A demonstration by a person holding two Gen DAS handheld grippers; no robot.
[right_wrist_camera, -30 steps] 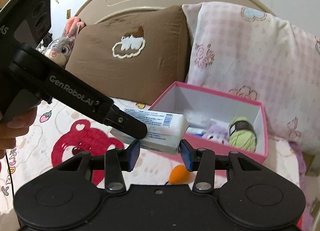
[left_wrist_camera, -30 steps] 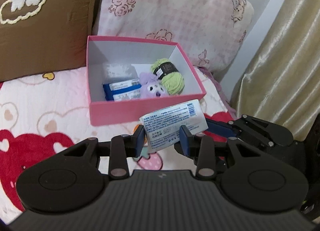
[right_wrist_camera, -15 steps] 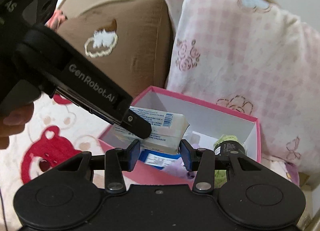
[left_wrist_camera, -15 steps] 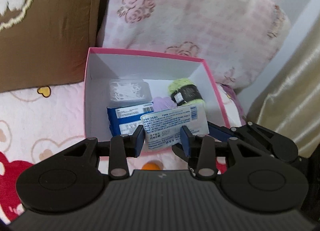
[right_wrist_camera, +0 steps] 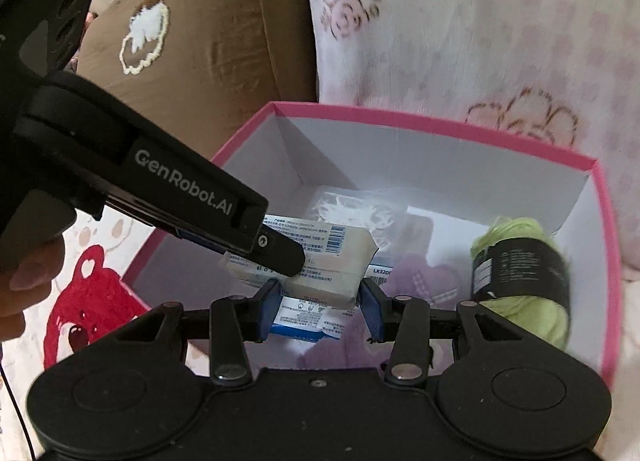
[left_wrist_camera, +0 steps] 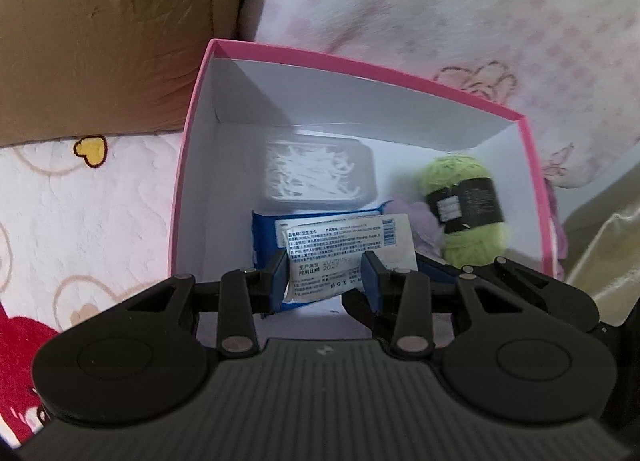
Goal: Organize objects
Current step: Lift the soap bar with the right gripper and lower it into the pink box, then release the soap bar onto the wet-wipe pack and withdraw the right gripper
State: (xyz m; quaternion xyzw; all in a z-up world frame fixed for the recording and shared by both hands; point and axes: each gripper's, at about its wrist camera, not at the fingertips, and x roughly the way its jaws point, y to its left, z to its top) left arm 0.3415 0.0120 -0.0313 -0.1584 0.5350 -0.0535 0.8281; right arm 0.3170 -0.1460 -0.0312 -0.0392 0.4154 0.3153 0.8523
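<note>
Both grippers hold one white printed packet over the open pink box. My left gripper is shut on its near end. In the right wrist view the packet sits between my right gripper's blue pads, and the left gripper's finger crosses it from the left. Inside the box lie a blue packet, a clear tub of white picks, a green yarn ball and a purple plush.
The box rests on a pink bedspread with red bears. A brown pillow and a pink floral pillow stand behind it. A gold curtain hangs at the right.
Both grippers moved forward with the packet, from in front of the box to above its inside. The box now fills both views.
</note>
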